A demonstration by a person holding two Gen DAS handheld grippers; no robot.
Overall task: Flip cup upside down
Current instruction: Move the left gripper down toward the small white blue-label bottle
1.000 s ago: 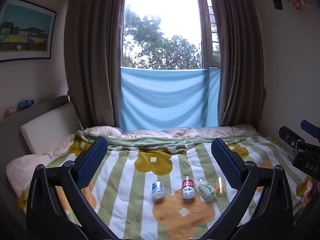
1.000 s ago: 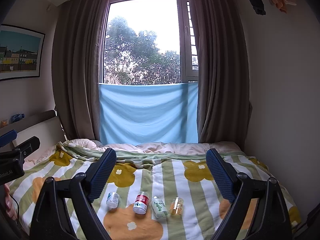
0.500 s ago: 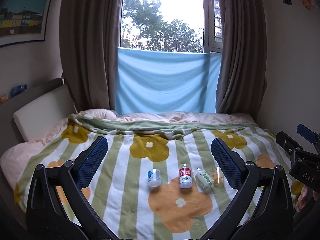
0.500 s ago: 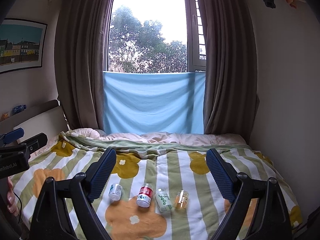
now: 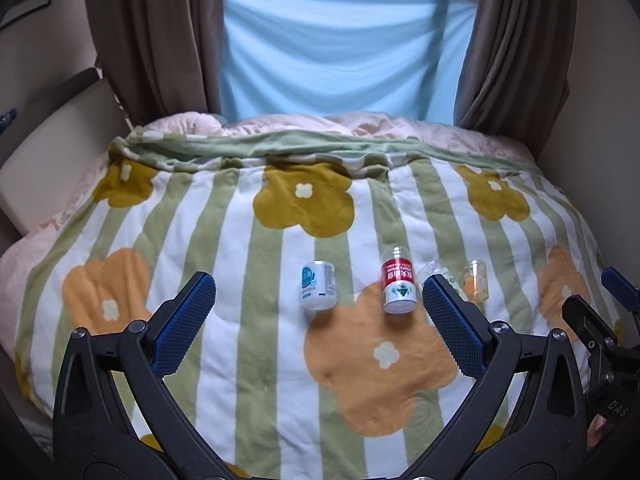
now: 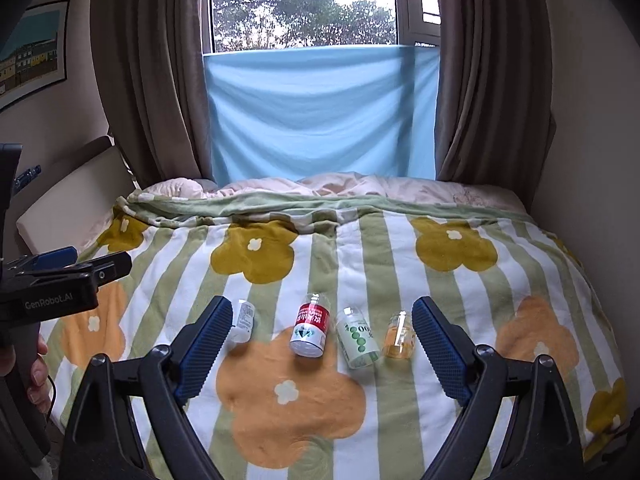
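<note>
Blue ridged fingers (image 5: 188,320) of both grippers spread wide, holding nothing.
Beyond them, four small cylindrical cups lie on their sides in a row on the plush striped blanket (image 6: 400,248); the green-dotted cup (image 6: 357,338), clear in the right view, hides behind a finger in the left.

Setting identified as a home bedroom. A bed is covered by a plush blanket (image 6: 400,248) striped green and white with 2 shades of flower print, over a pale pink quilt (image 6: 360,186). A cream padded headboard (image 6: 72,204) is seen at the left side. A window (image 6: 304,0) with trees outside is flanked by 2 brown fabric curtains (image 6: 148,68), and its lower part is covered by a light blue cloth sheet (image 6: 320,112). A framed picture of coloured houses (image 6: 32,52) is hung on the beige left wall.
</note>
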